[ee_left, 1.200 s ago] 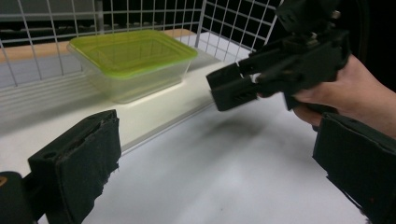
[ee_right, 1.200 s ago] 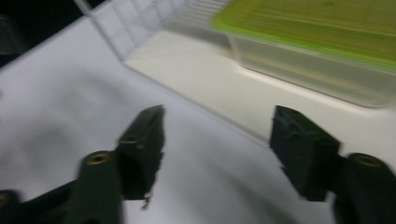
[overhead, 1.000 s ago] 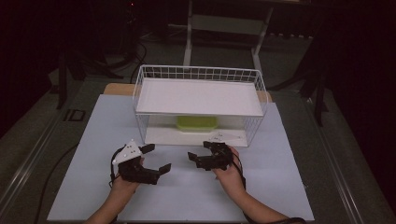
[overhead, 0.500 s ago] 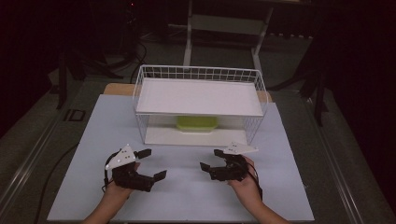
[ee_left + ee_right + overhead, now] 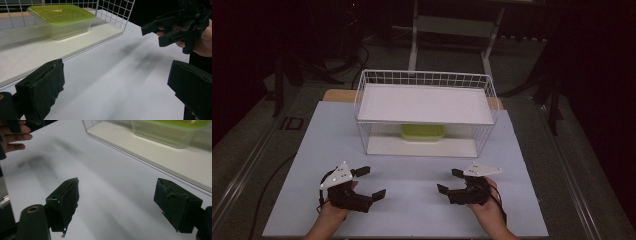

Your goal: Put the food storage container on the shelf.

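A clear plastic container with a lime-green lid [image 5: 422, 132] sits on the lower board of a white wire rack [image 5: 424, 79], under its upper shelf [image 5: 424, 104]. My left gripper [image 5: 371, 182] hovers open over the near left of the white table [image 5: 412, 165], jaws pointing right and empty. My right gripper [image 5: 449, 181] is open at the near right, jaws pointing left toward it. In the left gripper view my own jaws [image 5: 117, 85] stand wide apart, with the container [image 5: 60, 18] beyond and the right gripper [image 5: 155, 33] opposite. The right gripper view shows its jaws [image 5: 120, 202] spread over bare table, with the container [image 5: 170, 132] at upper right.
The rack stands at the table's middle back, its open front facing me. Dark floor, stand legs [image 5: 414, 40] and cables surround the table. A wooden edge [image 5: 337, 94] peeks out behind the white board. The hand holding the left gripper [image 5: 15, 135] appears in the right gripper view.
Both grippers have drawn back toward the near edge and moved apart, the left one leftward, the right one rightward. Both stay open and empty.
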`<state>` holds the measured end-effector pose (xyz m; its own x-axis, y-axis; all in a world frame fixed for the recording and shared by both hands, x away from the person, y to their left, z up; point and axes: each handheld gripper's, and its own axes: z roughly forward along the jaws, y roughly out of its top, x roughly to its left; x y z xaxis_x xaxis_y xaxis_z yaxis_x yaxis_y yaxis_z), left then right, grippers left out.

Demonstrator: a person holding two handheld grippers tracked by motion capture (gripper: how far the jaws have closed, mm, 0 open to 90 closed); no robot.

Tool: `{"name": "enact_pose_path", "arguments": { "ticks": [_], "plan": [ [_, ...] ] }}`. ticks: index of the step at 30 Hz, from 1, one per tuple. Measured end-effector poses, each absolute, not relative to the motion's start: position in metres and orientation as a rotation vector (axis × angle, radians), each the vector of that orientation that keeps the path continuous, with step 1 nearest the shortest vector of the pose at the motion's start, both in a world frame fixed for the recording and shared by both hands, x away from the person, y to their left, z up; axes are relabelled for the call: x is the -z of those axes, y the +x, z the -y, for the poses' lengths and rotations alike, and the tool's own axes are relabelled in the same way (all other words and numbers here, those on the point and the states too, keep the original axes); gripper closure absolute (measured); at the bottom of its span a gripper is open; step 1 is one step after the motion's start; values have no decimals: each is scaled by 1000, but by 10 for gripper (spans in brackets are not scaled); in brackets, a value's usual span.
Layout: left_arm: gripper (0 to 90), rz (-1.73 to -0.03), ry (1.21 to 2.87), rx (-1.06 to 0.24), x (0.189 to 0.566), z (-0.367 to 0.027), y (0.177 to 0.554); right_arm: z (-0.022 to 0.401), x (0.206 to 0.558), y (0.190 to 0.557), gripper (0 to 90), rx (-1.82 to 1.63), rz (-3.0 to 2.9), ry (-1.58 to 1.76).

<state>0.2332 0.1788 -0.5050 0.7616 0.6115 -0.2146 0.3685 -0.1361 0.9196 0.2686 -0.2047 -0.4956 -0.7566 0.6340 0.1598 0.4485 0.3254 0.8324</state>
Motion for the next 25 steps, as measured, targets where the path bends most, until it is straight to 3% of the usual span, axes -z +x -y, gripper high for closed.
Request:
{"name": "enact_pose_path", "arguments": {
  "ticks": [25],
  "plan": [
    [17, -726, 1749, -246, 512, -170, 234, 235, 506, 267, 185, -1368, -2298, 1010]
  ]
}}
